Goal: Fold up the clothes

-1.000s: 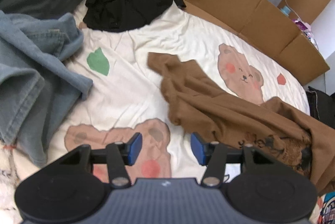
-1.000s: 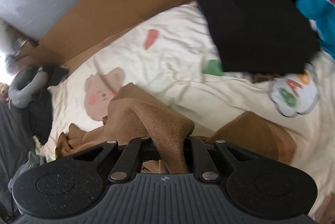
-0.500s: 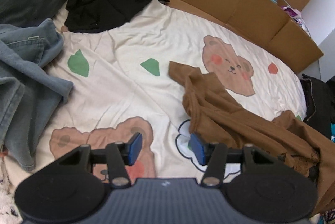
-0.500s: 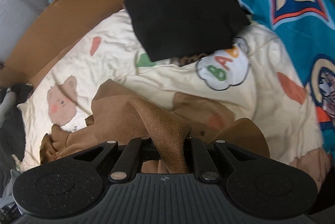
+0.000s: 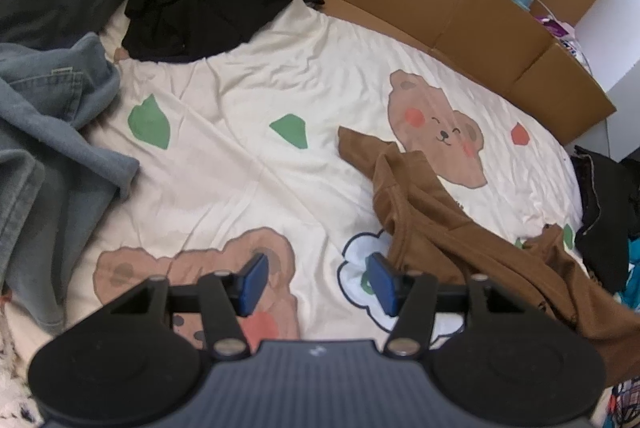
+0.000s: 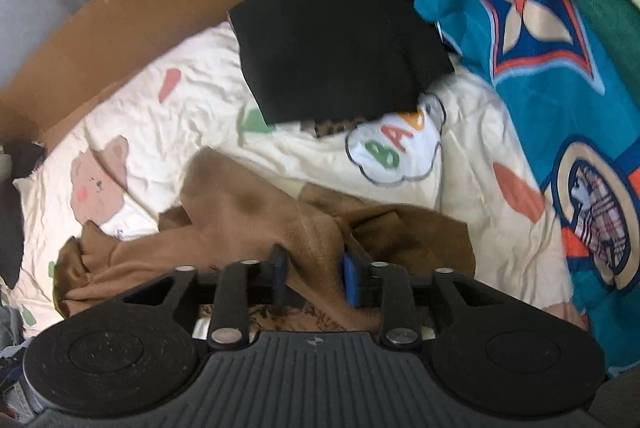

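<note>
My right gripper (image 6: 314,278) opening, brown shirt (image 6: 248,216) fold between its pads, my left gripper (image 5: 316,282) apart, empty, shirt edge just beside it

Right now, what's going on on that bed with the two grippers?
A person is folding clothes on a bed with a cream bear-print sheet. The right gripper is opening, with a fold of the brown garment between its fingers, apparently being let go. The garment lies crumpled, not yet folded. The left gripper is open and empty above the sheet, beside the garment's edge. Jeans and black clothes lie piled at the side.
</note>
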`<state>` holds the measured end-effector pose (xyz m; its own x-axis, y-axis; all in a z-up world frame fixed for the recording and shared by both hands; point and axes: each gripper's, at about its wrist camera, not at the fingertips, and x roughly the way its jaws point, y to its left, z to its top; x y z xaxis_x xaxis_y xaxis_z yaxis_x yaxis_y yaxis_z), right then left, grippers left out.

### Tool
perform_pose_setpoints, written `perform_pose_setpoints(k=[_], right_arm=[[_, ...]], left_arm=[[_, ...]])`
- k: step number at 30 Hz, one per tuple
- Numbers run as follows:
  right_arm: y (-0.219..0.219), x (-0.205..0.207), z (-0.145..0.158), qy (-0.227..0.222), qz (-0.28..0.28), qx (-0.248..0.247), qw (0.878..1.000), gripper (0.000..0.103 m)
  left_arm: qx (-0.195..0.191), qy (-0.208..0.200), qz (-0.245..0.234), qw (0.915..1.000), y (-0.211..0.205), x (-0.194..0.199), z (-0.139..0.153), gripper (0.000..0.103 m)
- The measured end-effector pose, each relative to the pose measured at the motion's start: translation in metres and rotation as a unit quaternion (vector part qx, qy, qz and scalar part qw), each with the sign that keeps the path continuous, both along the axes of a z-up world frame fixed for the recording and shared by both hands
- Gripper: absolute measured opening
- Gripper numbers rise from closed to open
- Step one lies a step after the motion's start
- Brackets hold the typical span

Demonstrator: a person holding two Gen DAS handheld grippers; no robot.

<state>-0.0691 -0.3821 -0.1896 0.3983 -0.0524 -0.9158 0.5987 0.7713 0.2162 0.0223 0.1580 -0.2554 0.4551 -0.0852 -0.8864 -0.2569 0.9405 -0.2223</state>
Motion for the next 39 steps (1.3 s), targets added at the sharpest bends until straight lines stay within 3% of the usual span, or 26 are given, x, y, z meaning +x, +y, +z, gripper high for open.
perform_pose_setpoints(k=[10, 16, 18, 20, 27, 30, 33, 39], right_arm=[[0.004, 0.047, 0.068, -0.060, 0.079, 0.028, 0.995, 0.043], [0.012, 0.097, 0.114, -0.082, 0.173, 0.026, 0.981, 0.045], [0.016, 0.114, 0.125, -0.087, 0.202, 0.024, 0.975, 0.055], [0.022, 0.132, 0.131, -0.089, 0.229, 0.025, 0.969, 0.056], [0.054, 0.196, 0.120, -0.099, 0.314, 0.034, 0.944, 0.058], [0.068, 0.215, 0.103, -0.092, 0.338, 0.051, 0.935, 0.061], [0.086, 0.231, 0.084, -0.084, 0.356, 0.036, 0.930, 0.061], [0.115, 0.262, 0.035, -0.062, 0.415, 0.040, 0.907, 0.061]], left_arm=[[-0.004, -0.009, -0.003, 0.9999, -0.002, 0.002, 0.016, 0.059], [0.002, -0.016, -0.010, 0.9998, 0.000, 0.010, 0.036, 0.060], [0.000, -0.019, -0.010, 0.9998, 0.001, 0.017, 0.040, 0.063], [-0.002, -0.024, -0.016, 0.9996, 0.002, 0.024, 0.041, 0.064], [-0.005, -0.008, -0.033, 0.9994, -0.007, 0.062, 0.025, 0.064], [-0.007, -0.013, -0.037, 0.9992, -0.016, 0.073, 0.016, 0.064], [-0.013, -0.021, -0.043, 0.9988, -0.027, 0.081, 0.005, 0.068], [-0.027, -0.014, -0.056, 0.9979, -0.048, 0.097, -0.024, 0.068]])
